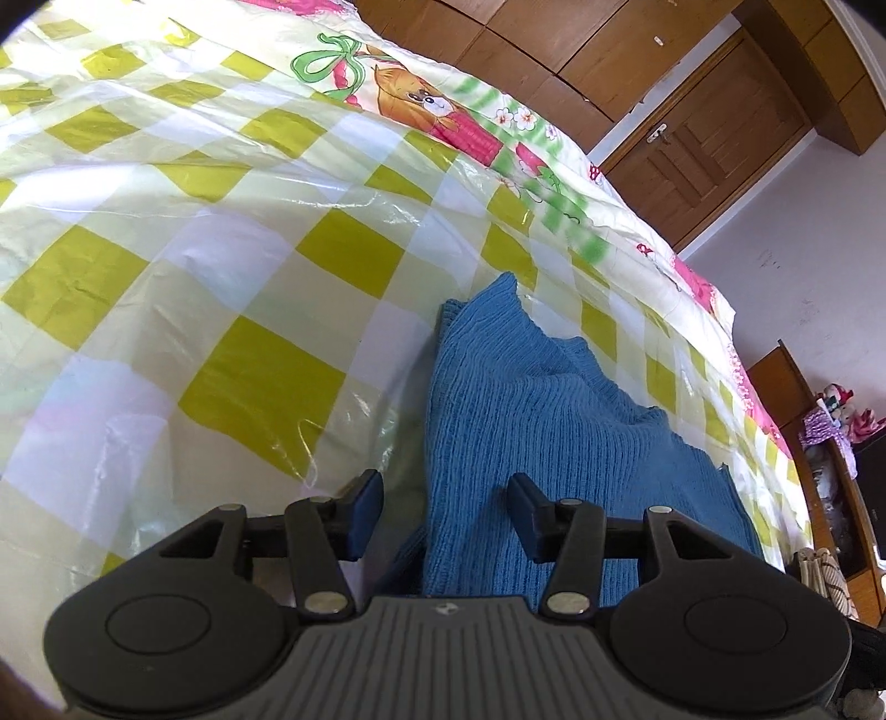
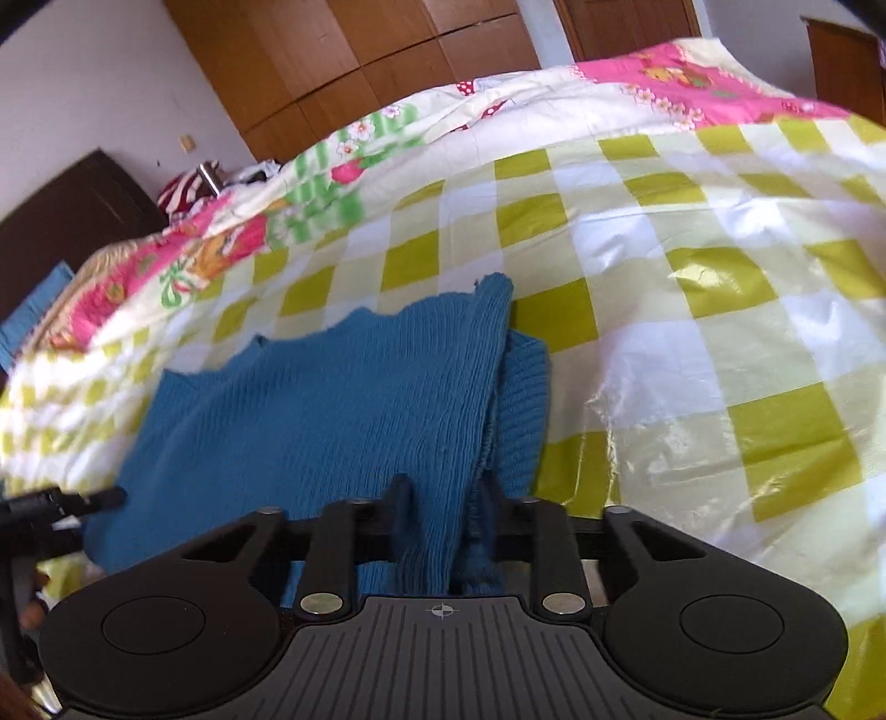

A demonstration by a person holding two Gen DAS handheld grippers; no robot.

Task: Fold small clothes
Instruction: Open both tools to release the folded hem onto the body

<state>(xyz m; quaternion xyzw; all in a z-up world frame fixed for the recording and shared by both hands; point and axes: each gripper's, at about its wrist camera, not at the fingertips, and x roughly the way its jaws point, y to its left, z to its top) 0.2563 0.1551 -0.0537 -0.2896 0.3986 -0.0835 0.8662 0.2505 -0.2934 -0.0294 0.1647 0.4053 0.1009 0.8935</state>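
Observation:
A blue knitted garment (image 1: 531, 399) lies partly folded on the checked plastic sheet (image 1: 221, 249) that covers the bed. My left gripper (image 1: 446, 509) is open, its jaws straddling the garment's left edge near me. In the right wrist view the garment (image 2: 310, 399) spreads to the left, with a folded layer along its right side. My right gripper (image 2: 448, 509) has blue knit bunched between its jaws near that fold; the jaws stand somewhat apart around the cloth. The left gripper (image 2: 111, 497) shows at the left edge there.
A cartoon-print quilt (image 1: 443, 116) lies beyond the checked sheet (image 2: 692, 288). Wooden wardrobes (image 1: 554, 44) and a door (image 1: 703, 138) stand behind the bed. A dark headboard (image 2: 72, 205) and a cluttered side cabinet (image 1: 830, 443) flank the bed.

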